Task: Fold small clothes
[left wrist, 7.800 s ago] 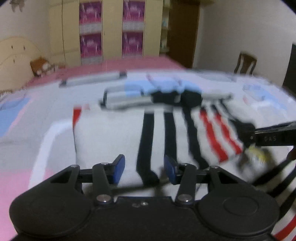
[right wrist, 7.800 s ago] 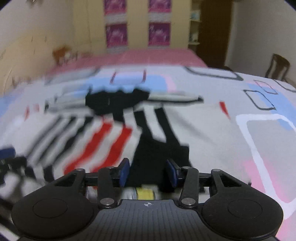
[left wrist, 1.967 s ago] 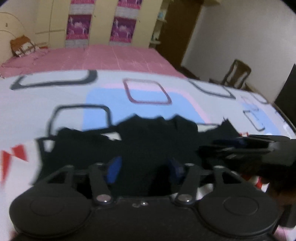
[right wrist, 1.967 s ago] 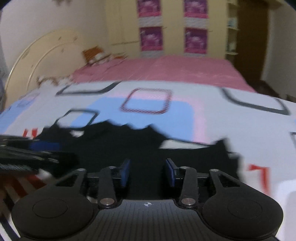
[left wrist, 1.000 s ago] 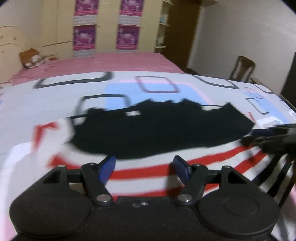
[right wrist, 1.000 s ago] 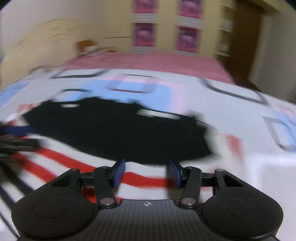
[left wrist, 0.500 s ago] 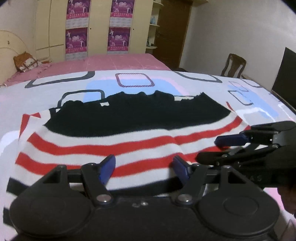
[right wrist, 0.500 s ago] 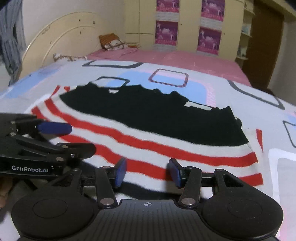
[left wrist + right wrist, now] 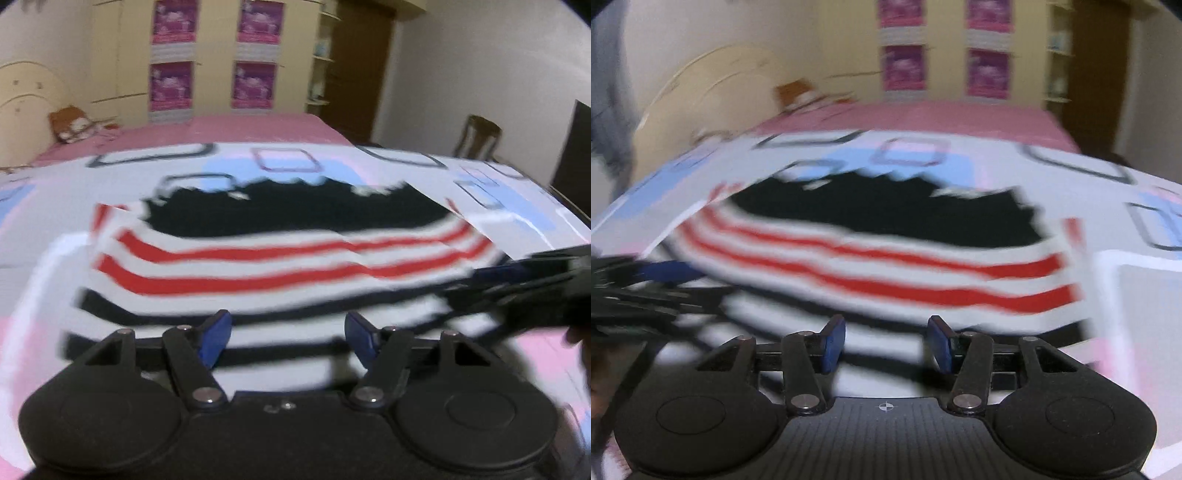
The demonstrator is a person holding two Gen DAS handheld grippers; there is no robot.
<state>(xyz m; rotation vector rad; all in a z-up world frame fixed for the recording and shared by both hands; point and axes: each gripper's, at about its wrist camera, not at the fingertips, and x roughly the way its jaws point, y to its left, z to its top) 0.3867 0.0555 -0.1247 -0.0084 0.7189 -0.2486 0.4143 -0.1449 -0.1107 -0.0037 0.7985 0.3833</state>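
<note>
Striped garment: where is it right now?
The striped garment lies spread flat on the patterned bedspread, centre of both wrist views, just ahead of the left tongs and right tongs.

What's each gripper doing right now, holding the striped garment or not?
Left gripper: open, nothing between its pads, above the striped garment.
Right gripper: open, holding nothing, also above the garment.

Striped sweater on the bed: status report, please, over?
Left gripper and right gripper both open, empty. Striped sweater lies spread on the bedspread. Nothing in the way.
</note>
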